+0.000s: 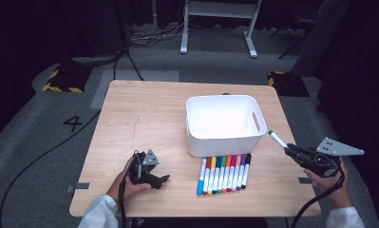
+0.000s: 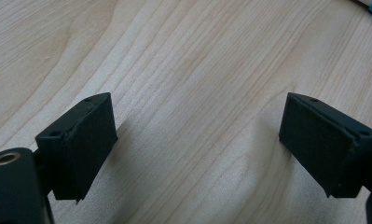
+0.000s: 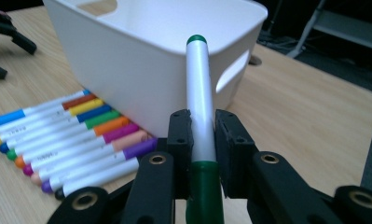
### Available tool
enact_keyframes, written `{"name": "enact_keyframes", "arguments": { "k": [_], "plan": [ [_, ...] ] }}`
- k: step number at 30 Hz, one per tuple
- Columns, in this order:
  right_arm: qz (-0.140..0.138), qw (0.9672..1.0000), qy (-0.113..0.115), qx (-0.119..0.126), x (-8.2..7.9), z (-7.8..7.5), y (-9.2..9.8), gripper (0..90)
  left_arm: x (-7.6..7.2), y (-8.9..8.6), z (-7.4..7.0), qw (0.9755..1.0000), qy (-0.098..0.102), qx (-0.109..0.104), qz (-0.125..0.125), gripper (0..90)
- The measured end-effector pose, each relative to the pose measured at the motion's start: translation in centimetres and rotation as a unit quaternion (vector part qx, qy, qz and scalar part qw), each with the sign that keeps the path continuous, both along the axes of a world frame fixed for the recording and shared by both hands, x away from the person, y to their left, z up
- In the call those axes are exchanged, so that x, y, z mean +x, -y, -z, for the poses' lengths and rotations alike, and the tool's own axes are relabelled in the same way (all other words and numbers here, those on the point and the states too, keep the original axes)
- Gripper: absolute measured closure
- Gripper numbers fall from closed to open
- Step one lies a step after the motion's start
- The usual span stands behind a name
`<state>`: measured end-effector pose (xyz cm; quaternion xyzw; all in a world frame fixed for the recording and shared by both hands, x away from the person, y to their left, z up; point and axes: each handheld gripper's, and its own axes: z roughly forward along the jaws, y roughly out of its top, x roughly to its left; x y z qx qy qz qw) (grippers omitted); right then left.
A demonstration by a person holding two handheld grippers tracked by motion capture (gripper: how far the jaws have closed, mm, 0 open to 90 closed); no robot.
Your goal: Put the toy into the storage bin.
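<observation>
A white marker with a green cap [image 3: 200, 107] is clamped between the jaws of my right gripper [image 3: 203, 135], which is shut on it. In the high view this marker [image 1: 277, 138] points up and left, raised above the table at the right of the white bin [image 1: 223, 124]; the right gripper [image 1: 291, 151] holds its lower end. A row of several coloured markers [image 1: 223, 173] lies flat in front of the bin, also seen as a marker row [image 3: 67, 135] in the right gripper view. My left gripper [image 1: 164, 179] rests on the table at the lower left, open [image 2: 197, 140], with bare wood between its jaws.
The wooden table [image 1: 144, 118] has bare surface left of the bin. Beyond it lie cables [image 1: 154, 35] on a grey floor and a white stand's legs [image 1: 218, 28]. Yellow-black floor markers [image 1: 63, 78] sit left and right of the far edge.
</observation>
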<state>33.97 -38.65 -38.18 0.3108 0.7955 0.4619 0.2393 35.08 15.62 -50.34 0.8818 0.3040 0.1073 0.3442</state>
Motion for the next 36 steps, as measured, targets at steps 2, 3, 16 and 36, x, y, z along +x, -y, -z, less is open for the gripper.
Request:
{"name": "enact_keyframes", "arguments": {
  "k": [2, 3, 16, 36],
  "plan": [
    [-0.011, 0.9999, 0.012, -0.002, 0.7, -1.0, -0.5, 77.4, 0.0, 0.0, 0.0, 1.0, 0.0, 0.0, 0.0, 11.1],
    [-0.015, 0.9998, 0.014, -0.002, 0.9, -1.3, -0.8, 77.4, 0.0, 0.0, 0.0, 1.0, 0.0, 0.0, 0.0, 11.1],
    [-0.086, 0.9954, 0.036, -0.021, 5.7, -5.7, -5.3, 77.4, 0.0, 0.0, 0.0, 1.0, 0.0, 0.0, 0.0, 11.1],
    [-0.176, 0.9811, -0.022, -0.078, 12.3, -5.5, -13.5, 77.4, 0.0, 0.0, 0.0, 1.0, 0.0, 0.0, 0.0, 11.1]
  ]
}}
